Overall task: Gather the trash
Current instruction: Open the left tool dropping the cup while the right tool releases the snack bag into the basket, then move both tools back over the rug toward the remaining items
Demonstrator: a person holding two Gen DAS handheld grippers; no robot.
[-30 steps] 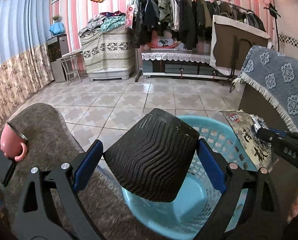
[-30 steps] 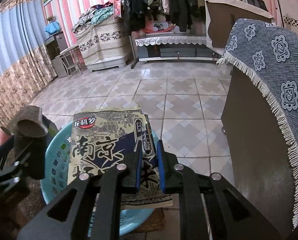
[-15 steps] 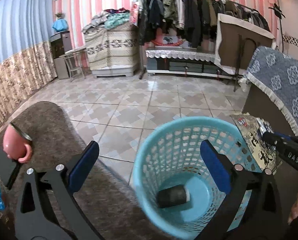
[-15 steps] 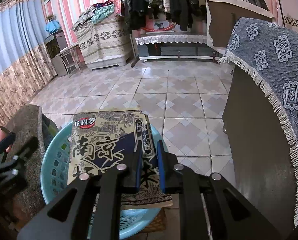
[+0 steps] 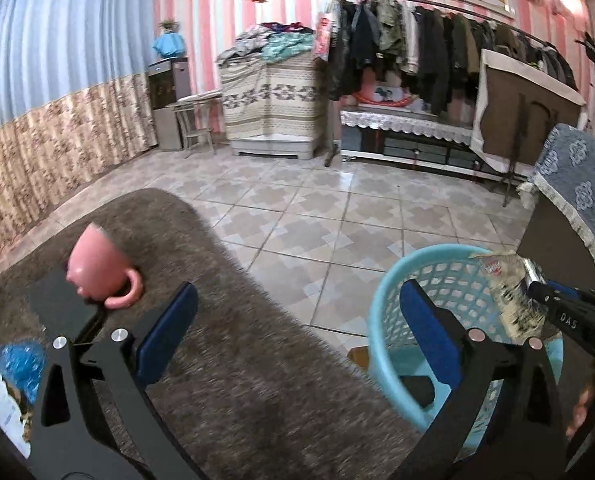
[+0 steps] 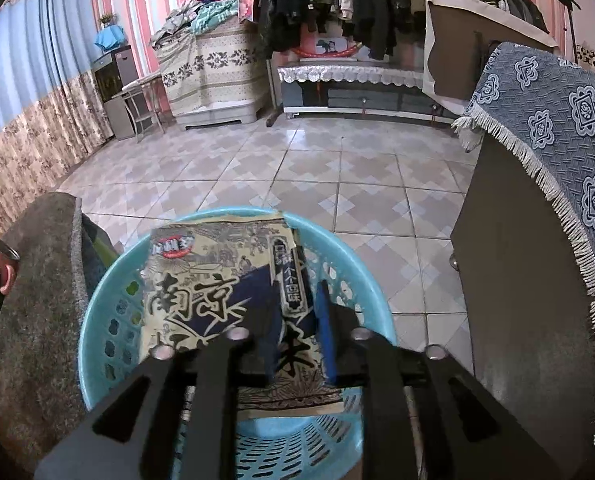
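A light blue plastic basket (image 5: 453,276) (image 6: 101,320) stands on the tiled floor beside the brown-carpeted table (image 5: 225,352). A dark cup (image 5: 417,390) lies in its bottom. My left gripper (image 5: 297,320) is open and empty, over the table's edge to the left of the basket. My right gripper (image 6: 297,316) has its jaws slightly parted around a printed snack bag (image 6: 217,280), which hangs over the basket; the bag also shows in the left wrist view (image 5: 509,292).
A pink mug (image 5: 97,268) sits on a black pad on the table, with a blue wrapper (image 5: 17,364) at the left edge. A cabinet with a blue fringed cloth (image 6: 545,152) stands right of the basket. A clothes rack (image 5: 417,40) stands far back.
My left gripper opened and dropped the dark cup into the basket, then swung left toward the table. My right gripper's jaws have parted a little around the snack bag.
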